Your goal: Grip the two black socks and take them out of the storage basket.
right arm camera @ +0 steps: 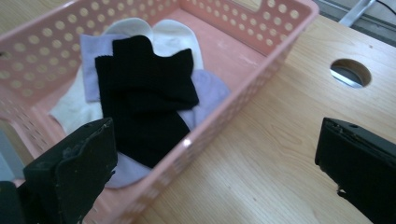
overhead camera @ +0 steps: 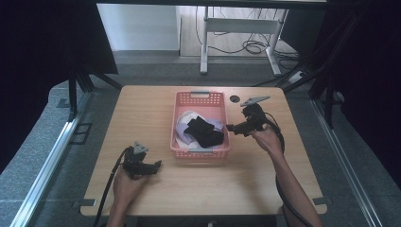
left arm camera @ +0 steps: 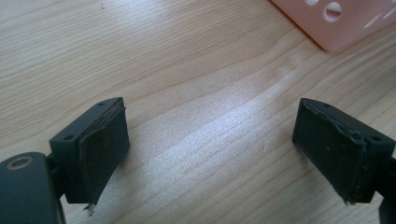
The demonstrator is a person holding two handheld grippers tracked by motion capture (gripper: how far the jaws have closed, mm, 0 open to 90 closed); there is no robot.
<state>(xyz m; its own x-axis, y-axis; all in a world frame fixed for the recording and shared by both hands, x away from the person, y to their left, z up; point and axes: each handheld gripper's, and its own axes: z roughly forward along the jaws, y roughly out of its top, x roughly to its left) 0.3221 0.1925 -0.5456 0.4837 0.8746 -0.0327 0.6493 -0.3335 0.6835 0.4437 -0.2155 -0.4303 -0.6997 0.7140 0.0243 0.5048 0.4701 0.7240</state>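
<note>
A pink perforated basket [overhead camera: 181, 100] stands at the middle of the wooden table. Inside lie black socks [overhead camera: 203, 132] on top of lavender [overhead camera: 215, 124] and white socks [overhead camera: 187, 115]. The right gripper view shows the same pile: black socks [right arm camera: 144, 98], lavender socks [right arm camera: 208, 88], white socks [right arm camera: 173, 39] and the basket wall [right arm camera: 243, 91]. My right gripper [overhead camera: 230, 127] hovers open just right of the basket, pointing at it. My left gripper [overhead camera: 158, 164] rests open near the table's front left, below the basket's near-left corner [left arm camera: 334, 25]. Nothing sits between either pair of jaws.
A round cable hole [overhead camera: 235, 99] pierces the table right of the basket's far end, also seen as a hole [right arm camera: 350, 72] in the right gripper view. Bare wood [overhead camera: 142, 109] spreads left of the basket. A white desk frame [overhead camera: 239, 28] stands beyond the table.
</note>
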